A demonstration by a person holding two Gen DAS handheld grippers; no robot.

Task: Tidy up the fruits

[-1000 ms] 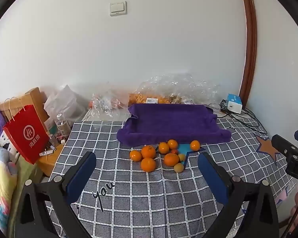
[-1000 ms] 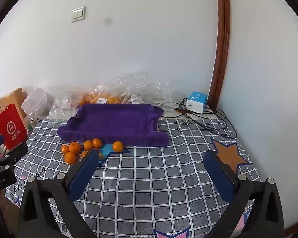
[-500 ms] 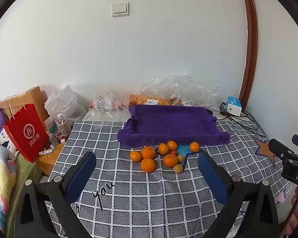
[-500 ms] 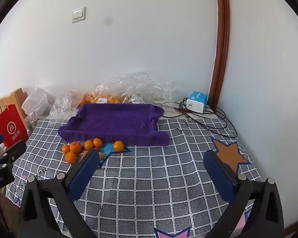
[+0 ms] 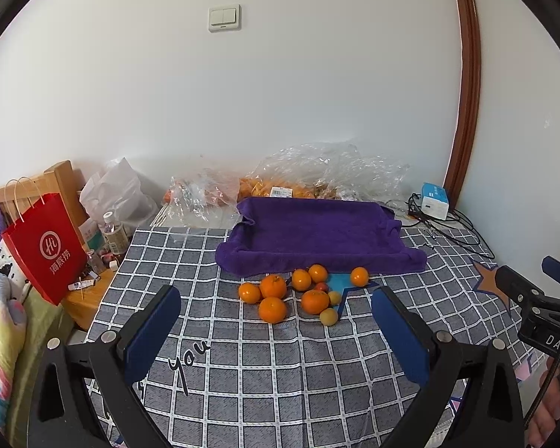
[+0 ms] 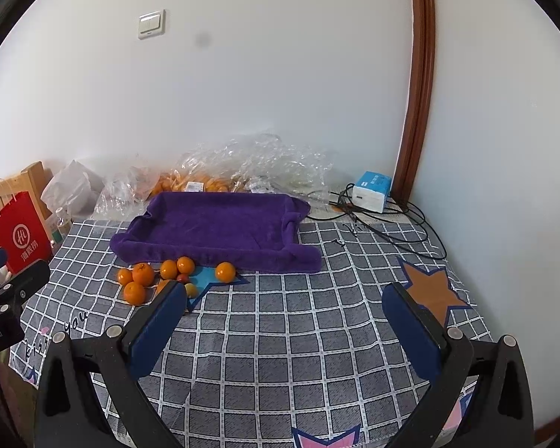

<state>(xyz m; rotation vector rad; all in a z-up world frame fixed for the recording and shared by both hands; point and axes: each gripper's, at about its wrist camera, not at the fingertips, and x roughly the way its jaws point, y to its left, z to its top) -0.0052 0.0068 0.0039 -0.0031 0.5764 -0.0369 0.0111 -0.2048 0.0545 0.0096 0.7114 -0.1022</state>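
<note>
White walls meet at a corner behind a table spread with a grey checked cloth [image 5: 280,366]. On that cloth a cluster of small round orange fruits [image 5: 276,293] lies loose just in front of a purple towel-lined tray [image 5: 317,235], with two smaller yellowish fruits [image 5: 328,315] and a little red one [image 5: 320,286] among them; one orange [image 6: 225,271] sits a bit apart, beside a blue star printed on the cloth. Behind the tray are crumpled clear plastic bags [image 6: 257,164] holding more orange fruit. To the tray's far side rests a blue-and-white box [image 6: 371,190] with black cables. A red paper bag [image 5: 43,246] stands off the table's other side. Left gripper [image 5: 276,313] and right gripper [image 6: 285,306] both hang above the cloth, jaws wide apart, holding nothing.
</note>
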